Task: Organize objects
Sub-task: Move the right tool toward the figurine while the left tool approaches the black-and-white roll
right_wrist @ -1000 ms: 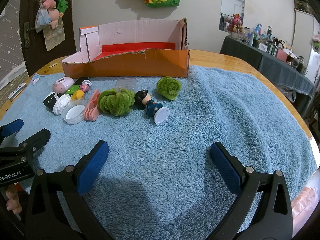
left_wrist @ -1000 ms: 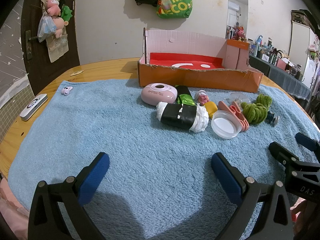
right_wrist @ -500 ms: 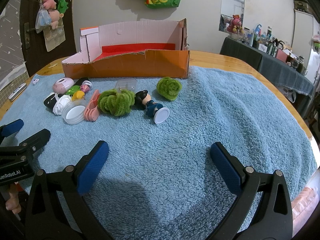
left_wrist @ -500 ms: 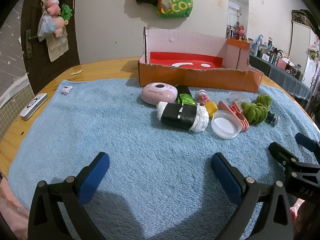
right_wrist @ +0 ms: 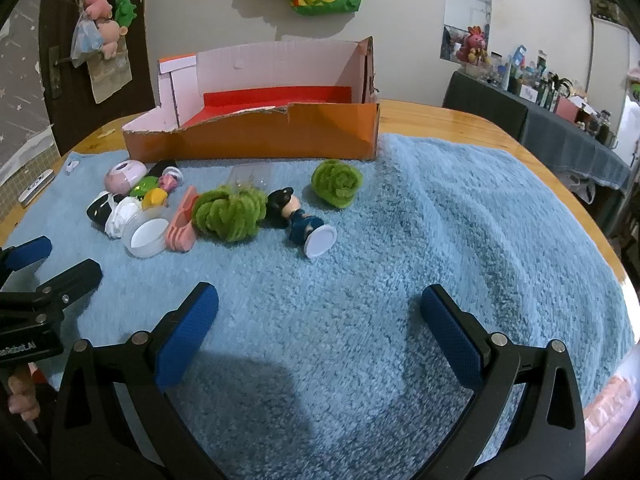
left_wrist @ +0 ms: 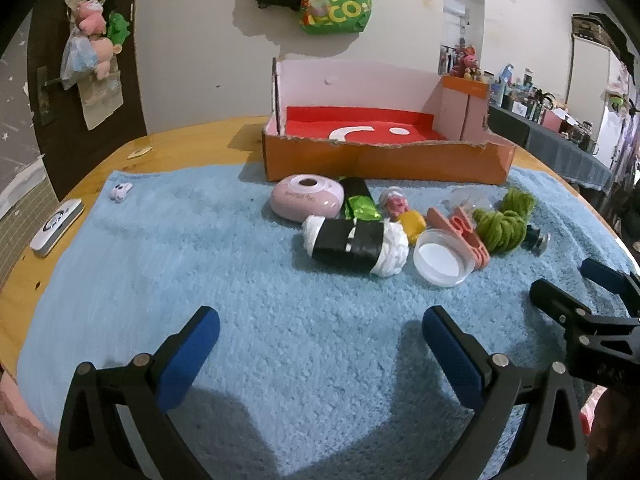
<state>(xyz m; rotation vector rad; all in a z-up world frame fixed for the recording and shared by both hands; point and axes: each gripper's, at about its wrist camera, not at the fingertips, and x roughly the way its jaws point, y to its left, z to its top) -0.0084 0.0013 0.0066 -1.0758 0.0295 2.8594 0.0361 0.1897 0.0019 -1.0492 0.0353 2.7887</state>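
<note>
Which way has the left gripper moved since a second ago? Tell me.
No. The left gripper sits open over the blue towel, and the orange box keeps the same place in its view.

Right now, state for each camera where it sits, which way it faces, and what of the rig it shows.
Left wrist: sits on the left gripper, low over the blue towel, facing the orange box; its open fingers show, the right gripper at right.
Right wrist: sits on the right gripper, facing the same box; its open fingers show, the left gripper at left.
Shared: box, towel, green yarn bundle.
</note>
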